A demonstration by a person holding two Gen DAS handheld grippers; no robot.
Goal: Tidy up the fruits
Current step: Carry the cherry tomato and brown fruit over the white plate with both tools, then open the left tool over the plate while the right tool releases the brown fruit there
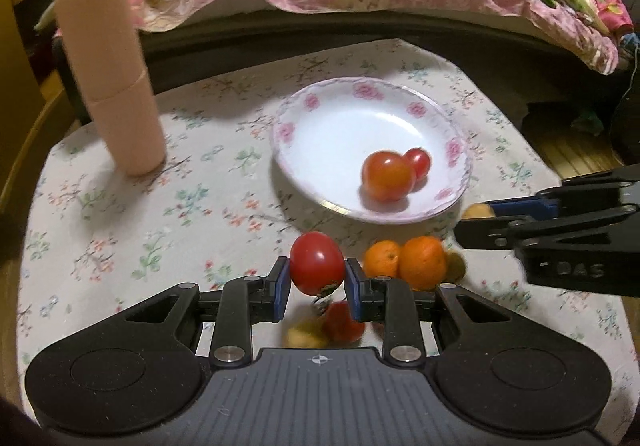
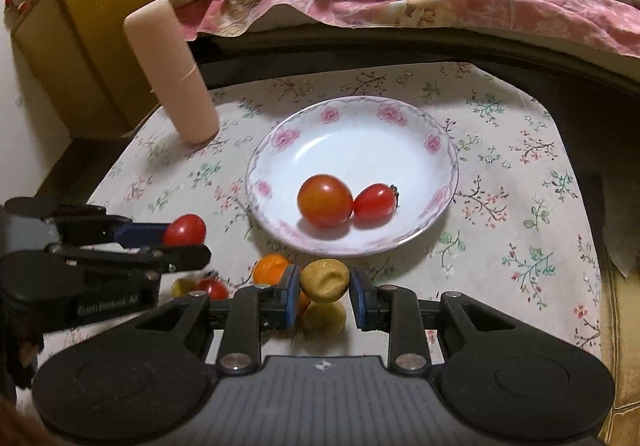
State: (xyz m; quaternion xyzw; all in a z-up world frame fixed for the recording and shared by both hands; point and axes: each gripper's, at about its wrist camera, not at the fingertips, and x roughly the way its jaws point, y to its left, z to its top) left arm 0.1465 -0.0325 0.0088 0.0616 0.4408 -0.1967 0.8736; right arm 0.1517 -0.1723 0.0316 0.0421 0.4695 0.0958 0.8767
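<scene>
Gripping a red oval tomato (image 1: 317, 263) between its blue pads, the left gripper (image 1: 317, 278) hovers just in front of the white floral-rimmed plate (image 1: 320, 118). The right gripper (image 2: 325, 284) is clamped on a dented yellow-brown fruit (image 2: 325, 280), also just in front of the plate. Inside the plate lie two touching tomatoes (image 2: 325, 200); two oranges (image 1: 404, 260) sit on the floral tablecloth (image 1: 120, 230) beside its near rim.

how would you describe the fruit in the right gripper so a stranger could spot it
Start at the flowered white plate in the middle of the floral tablecloth, then drop to its near rim. Just in front, the right gripper holds a small yellow-brown fruit. It is dull, tan and dented, unlike the shiny red tomatoes on the plate and the orange beside it.
</scene>
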